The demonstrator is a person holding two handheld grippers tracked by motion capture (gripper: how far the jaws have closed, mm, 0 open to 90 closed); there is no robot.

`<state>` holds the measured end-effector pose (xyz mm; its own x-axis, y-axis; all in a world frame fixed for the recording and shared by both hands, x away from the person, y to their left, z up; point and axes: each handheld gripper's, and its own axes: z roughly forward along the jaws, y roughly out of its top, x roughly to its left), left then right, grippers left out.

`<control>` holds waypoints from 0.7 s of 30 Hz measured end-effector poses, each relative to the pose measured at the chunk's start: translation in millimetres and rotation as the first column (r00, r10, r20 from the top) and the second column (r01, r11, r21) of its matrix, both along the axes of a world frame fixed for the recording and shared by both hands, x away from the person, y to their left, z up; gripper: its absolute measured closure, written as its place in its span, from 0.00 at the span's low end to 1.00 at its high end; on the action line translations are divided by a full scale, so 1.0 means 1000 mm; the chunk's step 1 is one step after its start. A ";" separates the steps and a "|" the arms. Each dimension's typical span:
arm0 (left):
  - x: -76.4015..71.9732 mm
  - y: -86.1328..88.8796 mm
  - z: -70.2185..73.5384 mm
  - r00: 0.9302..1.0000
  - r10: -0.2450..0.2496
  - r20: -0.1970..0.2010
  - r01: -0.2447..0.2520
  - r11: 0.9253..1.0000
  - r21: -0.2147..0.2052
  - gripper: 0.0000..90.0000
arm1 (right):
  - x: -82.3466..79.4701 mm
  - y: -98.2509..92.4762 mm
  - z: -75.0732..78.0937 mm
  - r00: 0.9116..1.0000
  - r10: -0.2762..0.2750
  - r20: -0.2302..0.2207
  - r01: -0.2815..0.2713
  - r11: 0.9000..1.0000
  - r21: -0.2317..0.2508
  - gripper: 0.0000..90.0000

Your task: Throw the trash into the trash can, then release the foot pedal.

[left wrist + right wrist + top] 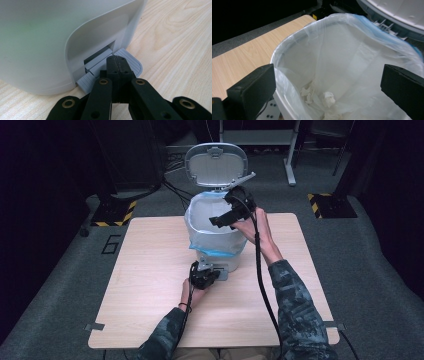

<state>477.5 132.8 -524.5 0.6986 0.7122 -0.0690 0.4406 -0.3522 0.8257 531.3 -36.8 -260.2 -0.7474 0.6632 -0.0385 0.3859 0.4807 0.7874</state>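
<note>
A white pedal bin (pixel 220 251) stands mid-table with its lid (pixel 216 164) tipped up and a thin plastic liner (pixel 342 57) folded over its rim. Crumpled white tissues (pixel 325 98) lie at the bottom of the liner. My left gripper (pixel 206 276) is shut, its tips pressing down on the grey foot pedal (pixel 130 61) at the bin's base. My right gripper (pixel 223 220) hovers over the bin's mouth at the right rim, open wide with nothing between its jaws.
The bin sits on a light wooden table (pixel 150 280) with bare wood to the left and front. Grey carpet (pixel 375 270) surrounds the table. Dark stands with yellow-black taped bases (pixel 114 212) rise behind it.
</note>
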 end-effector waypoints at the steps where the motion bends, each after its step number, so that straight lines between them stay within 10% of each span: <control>1: 0.000 0.000 0.000 1.000 0.000 0.000 0.000 1.000 0.000 1.00 | -0.003 -0.003 0.001 1.000 0.001 0.013 -0.001 1.000 0.001 0.00; 21: 0.001 0.000 0.000 1.000 0.006 -0.003 -0.006 1.000 -0.011 1.00 | -0.044 -0.074 -0.033 0.995 -0.086 0.048 0.084 0.996 0.036 0.00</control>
<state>478.4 133.3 -524.9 0.6944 0.7152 -0.0793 0.4453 -0.3405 0.8281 487.8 -111.0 -293.0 -0.6860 0.7258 -0.0502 0.3846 0.4204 0.8218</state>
